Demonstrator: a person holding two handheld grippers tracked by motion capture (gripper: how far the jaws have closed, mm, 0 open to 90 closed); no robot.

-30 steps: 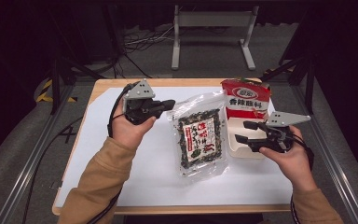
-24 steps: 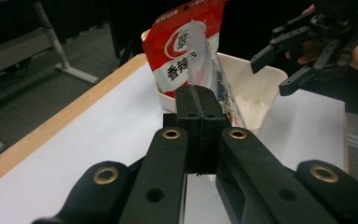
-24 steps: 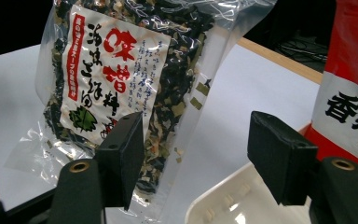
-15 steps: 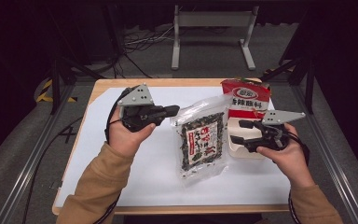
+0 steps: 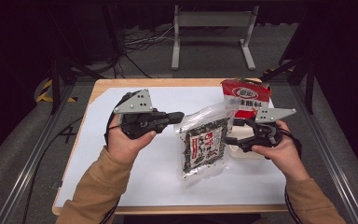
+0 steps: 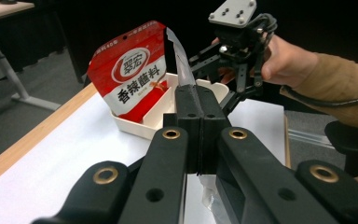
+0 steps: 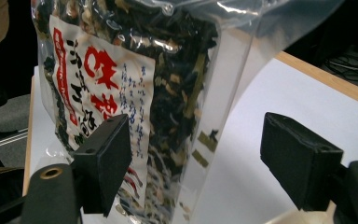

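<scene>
Seaweed bag (image 5: 203, 144) — one clear plastic pouch of dark dried flakes with a white label printed in red and black — hangs raised over the white table surface (image 5: 98, 154), its lower end near or on that surface. Left gripper (image 5: 179, 116) has its two jaws pressed together on the bag's upper left edge; in the left gripper view the thin clear film rises from between the closed jaws. Right gripper (image 5: 228, 140) sits just beside the bag's right edge with its jaws spread wide apart; in the right gripper view the bag stands in front of and between the two pads, touching neither that can be made out. Beyond the bag's right edge stands one white divided tray (image 6: 142, 123), and one red pouch (image 5: 244, 95) with a round white emblem and white characters leans upright in it. Two hands hold the grippers, both in tan sleeves; the left hand (image 5: 126, 142) lies left of the bag, the right hand (image 5: 282, 151) to its right.

White sheeting covers the table, leaving a pale wooden rim (image 5: 168, 83) exposed along the edges. Around the table the room is dim — grey floor, loose black cables, and one light metal stand (image 5: 209, 28) beyond the far edge.
</scene>
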